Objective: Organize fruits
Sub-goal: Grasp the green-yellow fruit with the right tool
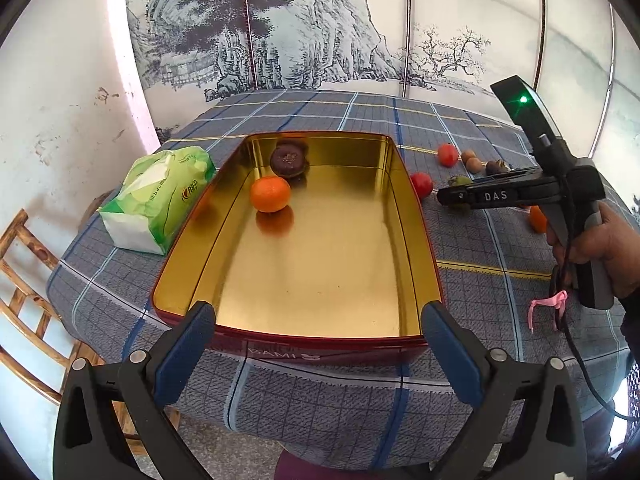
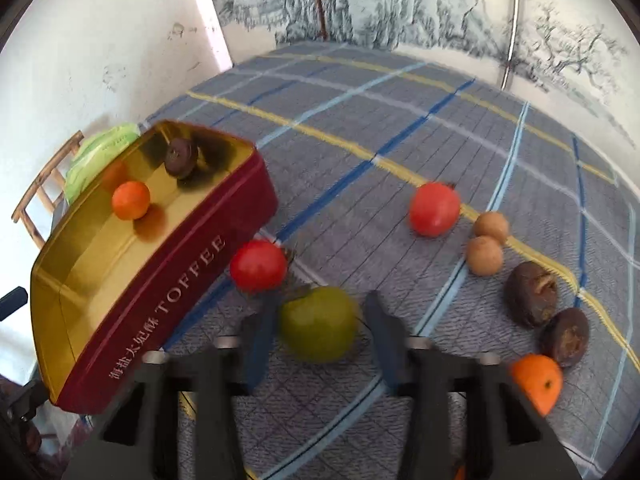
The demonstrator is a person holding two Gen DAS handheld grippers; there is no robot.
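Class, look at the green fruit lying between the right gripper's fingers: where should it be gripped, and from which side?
Grip the green fruit across its round middle, coming steeply from above as the right gripper does. Its leafy stem end points away toward the red fruit, leaving both flanks free.

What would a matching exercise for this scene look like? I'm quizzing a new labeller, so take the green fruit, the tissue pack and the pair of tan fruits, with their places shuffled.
Things:
1. green fruit
2. tissue pack
3. tan fruit pair

Places:
A. on the cloth, next to the dark brown fruits
B. beside the tin, on the side away from the loose fruit
C. between the fingers of the right gripper

Pairs: 1-C, 2-B, 3-A
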